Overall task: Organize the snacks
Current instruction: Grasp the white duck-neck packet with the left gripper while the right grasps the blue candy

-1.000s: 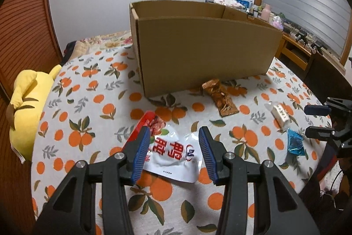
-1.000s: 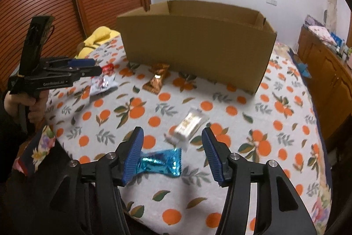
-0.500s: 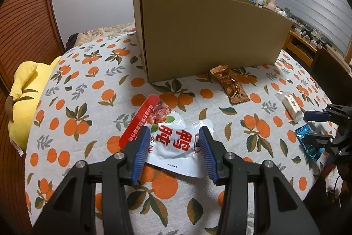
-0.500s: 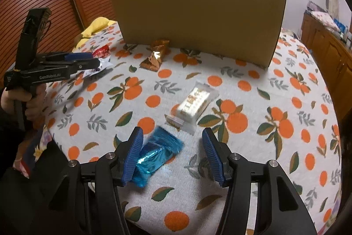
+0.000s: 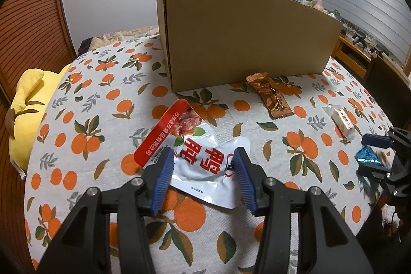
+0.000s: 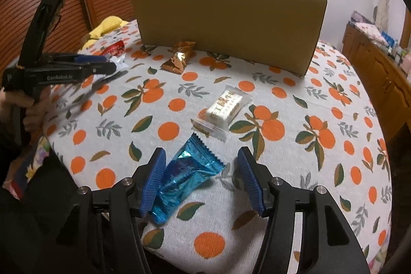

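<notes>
My left gripper point(image 5: 203, 158) is open, its fingers on either side of a white and red snack pouch point(image 5: 197, 145) lying on the table. My right gripper point(image 6: 201, 163) is open around a blue foil snack point(image 6: 185, 176), whose lower end lies by the left finger. A white wrapped snack point(image 6: 226, 109) lies just beyond it. A brown foil snack point(image 5: 269, 96) lies at the foot of the cardboard box point(image 5: 244, 35). The box interior is hidden.
The round table has an orange-print cloth point(image 6: 295, 125). A yellow plush toy point(image 5: 28, 107) sits at its left edge. A wooden cabinet point(image 6: 377, 60) stands to the right. The left gripper point(image 6: 97, 63) shows in the right wrist view, over the pouch.
Both grippers have come lower and closer to the table. The left now straddles the white and red pouch; the right now straddles the blue snack. Both jaws stay open.
</notes>
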`<state>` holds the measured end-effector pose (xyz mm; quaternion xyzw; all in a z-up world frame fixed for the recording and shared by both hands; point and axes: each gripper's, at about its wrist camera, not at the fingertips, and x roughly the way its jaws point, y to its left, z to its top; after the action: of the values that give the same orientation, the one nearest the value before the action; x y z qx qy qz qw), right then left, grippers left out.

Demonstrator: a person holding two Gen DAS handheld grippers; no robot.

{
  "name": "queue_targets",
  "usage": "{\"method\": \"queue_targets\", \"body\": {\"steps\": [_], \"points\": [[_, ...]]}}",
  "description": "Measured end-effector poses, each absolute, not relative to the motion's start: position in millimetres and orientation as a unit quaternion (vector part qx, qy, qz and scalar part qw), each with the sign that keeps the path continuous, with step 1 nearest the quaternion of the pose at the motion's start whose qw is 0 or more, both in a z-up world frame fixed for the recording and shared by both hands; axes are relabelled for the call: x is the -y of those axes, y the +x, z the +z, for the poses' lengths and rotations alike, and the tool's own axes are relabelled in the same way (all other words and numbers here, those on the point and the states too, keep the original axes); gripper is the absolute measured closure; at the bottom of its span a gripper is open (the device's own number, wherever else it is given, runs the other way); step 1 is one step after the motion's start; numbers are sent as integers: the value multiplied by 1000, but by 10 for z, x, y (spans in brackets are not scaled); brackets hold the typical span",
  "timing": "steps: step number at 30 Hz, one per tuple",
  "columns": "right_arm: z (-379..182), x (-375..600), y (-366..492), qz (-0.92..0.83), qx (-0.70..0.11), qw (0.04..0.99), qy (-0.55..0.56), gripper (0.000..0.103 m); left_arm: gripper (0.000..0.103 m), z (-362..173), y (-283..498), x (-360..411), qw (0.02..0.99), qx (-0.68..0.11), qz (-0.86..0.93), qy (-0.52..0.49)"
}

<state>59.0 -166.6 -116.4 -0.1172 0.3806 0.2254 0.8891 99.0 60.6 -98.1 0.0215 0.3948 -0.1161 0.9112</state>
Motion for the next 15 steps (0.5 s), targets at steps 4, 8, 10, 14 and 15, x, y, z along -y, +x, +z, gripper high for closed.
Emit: {"method": "queue_targets", "body": {"steps": [4,8,10,14,15], "points": [[-1164,1674,565,224,-373,893,-110,65,53,-984,990,-611,912,-394,-114,19],[-1165,1677,565,226,-368,895,-109,71,53,-983,989,-616,912,-394,-114,17],[-1161,1679,563,226,-366,896,-109,72,53,-969,980,-621,912,-394,-111,15],[-1153,1692,582,224,-366,897,-107,73,53,-852,938,-647,920,-376,-114,6],[-1153,1701,590,222,-366,897,-106,73,53,-824,933,-652,921,-372,-114,7]]}}
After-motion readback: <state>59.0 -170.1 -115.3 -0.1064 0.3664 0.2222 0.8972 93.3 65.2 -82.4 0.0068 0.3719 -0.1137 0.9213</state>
